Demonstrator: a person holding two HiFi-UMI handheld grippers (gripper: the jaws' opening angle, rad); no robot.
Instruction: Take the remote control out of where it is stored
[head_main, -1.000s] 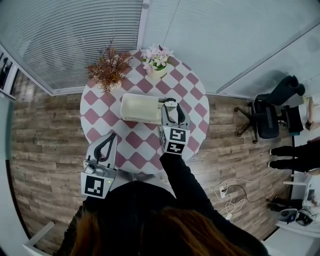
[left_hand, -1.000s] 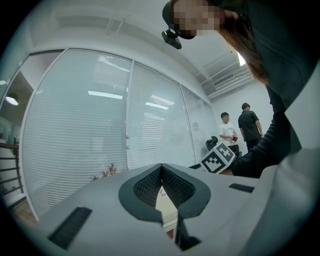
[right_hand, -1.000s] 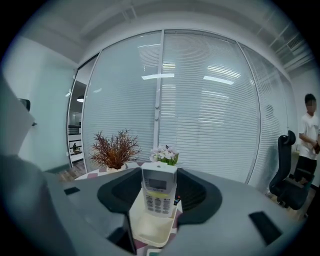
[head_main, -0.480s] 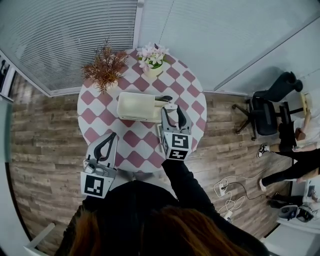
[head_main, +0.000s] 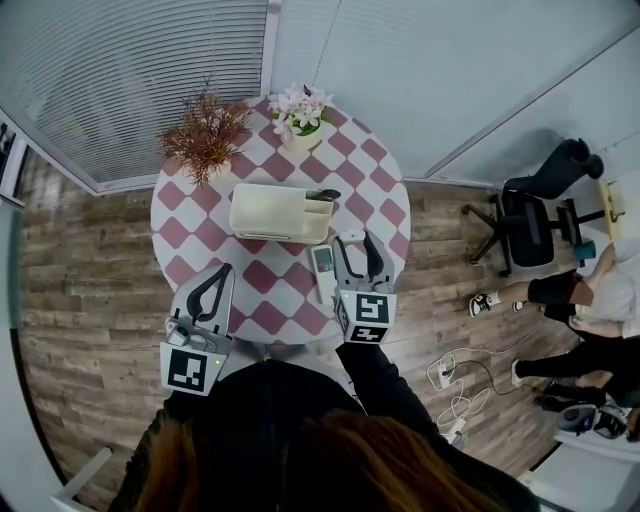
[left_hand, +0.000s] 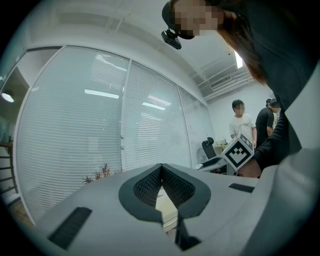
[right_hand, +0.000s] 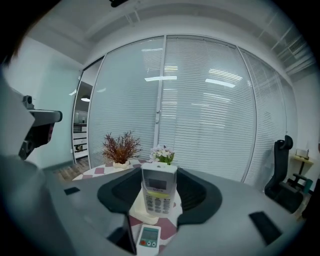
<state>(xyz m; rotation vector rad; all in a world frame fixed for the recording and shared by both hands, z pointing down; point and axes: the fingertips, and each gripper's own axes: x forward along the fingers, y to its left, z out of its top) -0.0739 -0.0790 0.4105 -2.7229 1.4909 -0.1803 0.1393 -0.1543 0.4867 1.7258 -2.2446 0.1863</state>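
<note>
Left jaws: my left gripper is closed tip to tip on nothing, at the table's near edge.
Storage box: mid-table, beyond my right jaws and to their left, apart from them.
Second remote: flat, just left of my right jaws.
Right jaws: my right gripper stands wide, its pads clamped on the remote control.
Remote control: upright, keypad facing me, clear of the box.
Judgement: setting it down falls to my right hand.

White remote control gripped upright in right hand-held gripper, outside cream storage box.
</note>
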